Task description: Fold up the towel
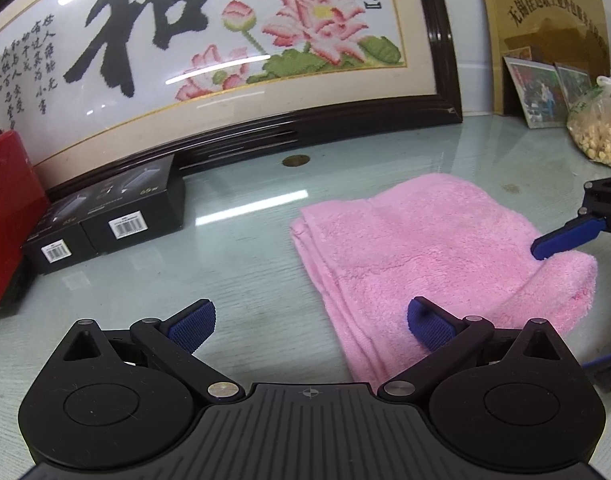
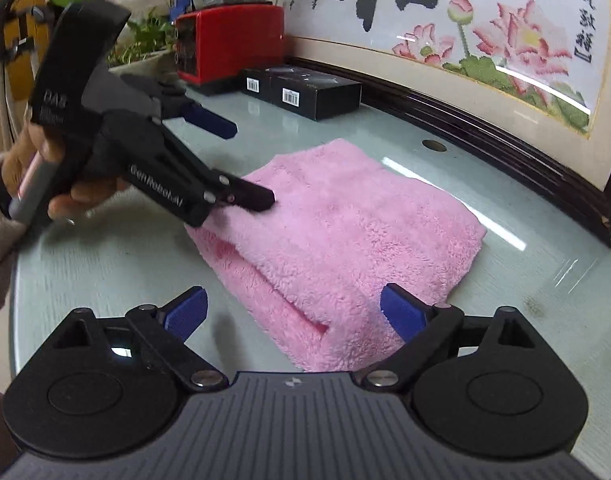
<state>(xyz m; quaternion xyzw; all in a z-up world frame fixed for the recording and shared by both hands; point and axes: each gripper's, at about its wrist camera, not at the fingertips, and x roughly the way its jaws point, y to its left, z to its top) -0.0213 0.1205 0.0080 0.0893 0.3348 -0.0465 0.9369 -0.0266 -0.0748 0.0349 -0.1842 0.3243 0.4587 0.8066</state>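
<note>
Standing wide apart, the jaws of the right hand-held gripper [image 2: 293,314] hold nothing; the near edge of the pink towel [image 2: 345,236] lies between and just beyond its blue pads, apparently untouched. The left hand-held gripper [image 1: 311,322] is likewise spread wide and empty, one pad over bare glass surface [image 1: 241,248], the other over the towel's near side. Seen from the right wrist, its lower finger reaches the towel's left edge; whether it rests on the pile or hovers cannot be told.

The towel lies folded in a thick rectangular stack near the middle of the surface, layered edges showing along one side, top face loosely puffed.

Risks noted:
- Plush layers are springy; with no pad pressing, the top fold could creep open.
- A pad dragged across the pile on withdrawal could snag it and skew the stack.
- The glass is slick; a sideways nudge would slide the whole bundle.
- Further back, black boxes [image 2: 301,92], a red appliance [image 2: 229,44] and a framed embroidery [image 1: 209,52] stand well clear; a wide sweep could strike them.
</note>
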